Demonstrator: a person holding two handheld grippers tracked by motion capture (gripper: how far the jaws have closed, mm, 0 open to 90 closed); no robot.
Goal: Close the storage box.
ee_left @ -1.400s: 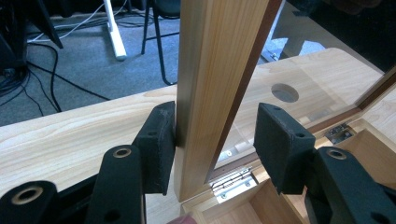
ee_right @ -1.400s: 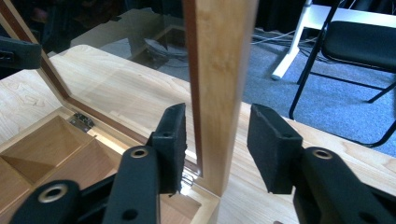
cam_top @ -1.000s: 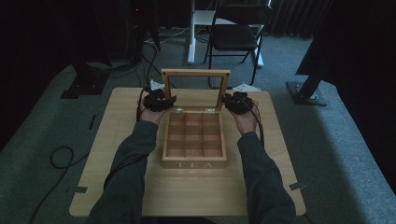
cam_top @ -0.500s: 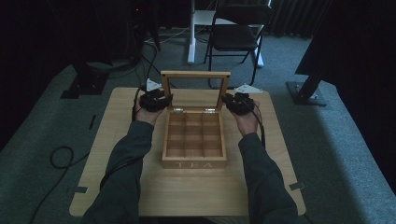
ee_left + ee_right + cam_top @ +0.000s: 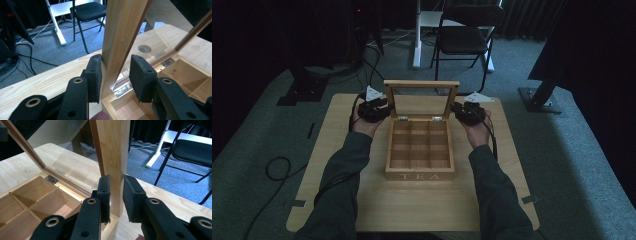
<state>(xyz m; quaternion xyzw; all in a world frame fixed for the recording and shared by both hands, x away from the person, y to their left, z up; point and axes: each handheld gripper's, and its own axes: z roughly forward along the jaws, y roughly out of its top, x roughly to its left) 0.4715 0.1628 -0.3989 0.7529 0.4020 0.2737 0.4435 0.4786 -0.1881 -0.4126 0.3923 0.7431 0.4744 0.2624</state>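
Beside the tea box (image 5: pixel 419 150), both hands raised, each tool straddling the upright lid (image 5: pixel 421 98), jaws narrowly apart.

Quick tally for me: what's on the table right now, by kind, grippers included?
Tea box with its lid open: 1
Compartments in the tea box, all bare: 9
Grippers, left gripper and right gripper, each with jaws around a side rail of the lid: 2
Total on the table: 3 things
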